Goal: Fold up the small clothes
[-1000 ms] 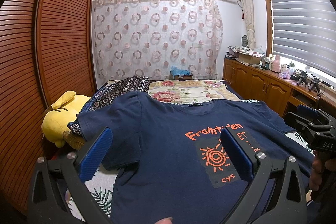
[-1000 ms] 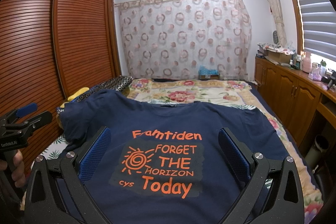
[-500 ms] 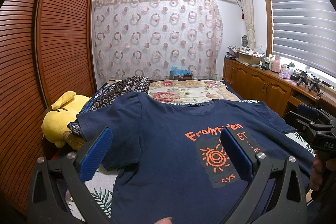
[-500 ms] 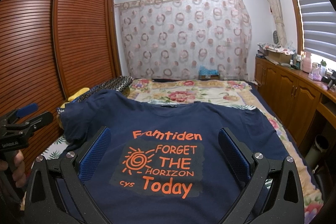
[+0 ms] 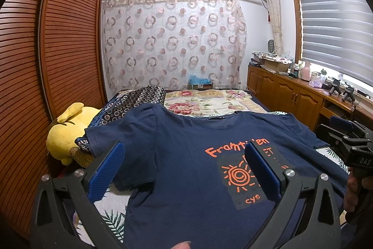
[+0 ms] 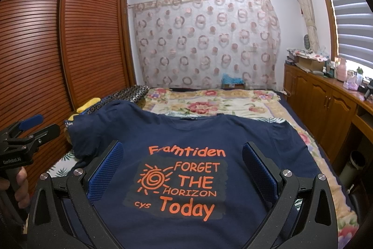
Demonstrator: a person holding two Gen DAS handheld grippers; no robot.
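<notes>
A navy T-shirt (image 5: 186, 155) with an orange print lies face up, spread flat on the bed; it also shows in the right wrist view (image 6: 186, 137). Its left sleeve (image 5: 121, 132) reaches toward the pillow. My left gripper (image 5: 184, 155) is open and empty, held above the shirt's left half. My right gripper (image 6: 183, 154) is open and empty, held above the printed chest. Each gripper shows at the edge of the other's view: the right one (image 5: 345, 134) and the left one (image 6: 30, 130).
A yellow plush toy (image 5: 67, 132) and a patterned pillow (image 5: 139, 99) lie at the bed's left side by the slatted wardrobe (image 5: 46, 62). A floral blanket (image 6: 209, 106) covers the far bed. Wooden cabinets (image 6: 326, 99) with clutter run along the right wall.
</notes>
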